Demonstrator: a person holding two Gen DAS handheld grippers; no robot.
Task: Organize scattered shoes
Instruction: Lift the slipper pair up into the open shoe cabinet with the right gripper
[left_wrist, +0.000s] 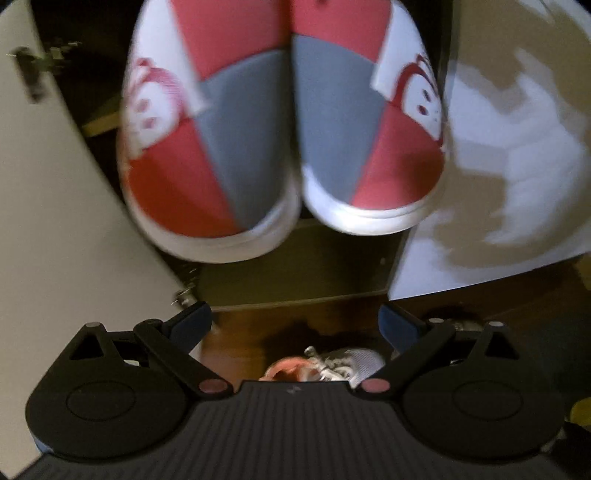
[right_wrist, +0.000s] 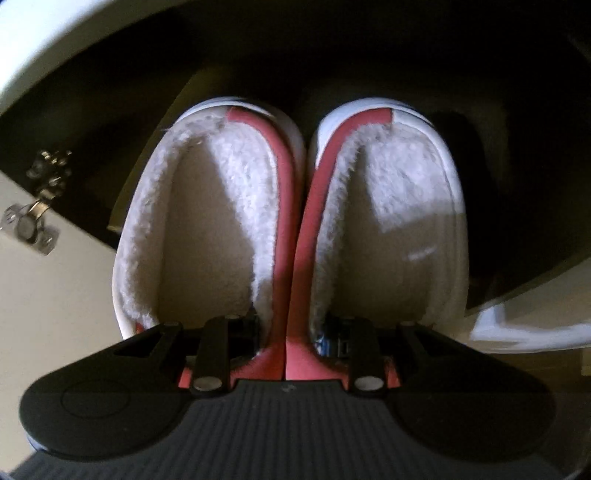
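The right gripper (right_wrist: 287, 332) was clamped on the touching inner walls of both slippers (right_wrist: 288, 229), so the pair was carried as one toward the dark cabinet (right_wrist: 369, 48). The left gripper (left_wrist: 295, 325) was spread, holding nothing, above a sneaker (left_wrist: 332, 363).

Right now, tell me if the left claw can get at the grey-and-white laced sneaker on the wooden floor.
Probably yes: the left claw is open and empty, and the grey-and-white laced sneaker lies just below it with nothing between.
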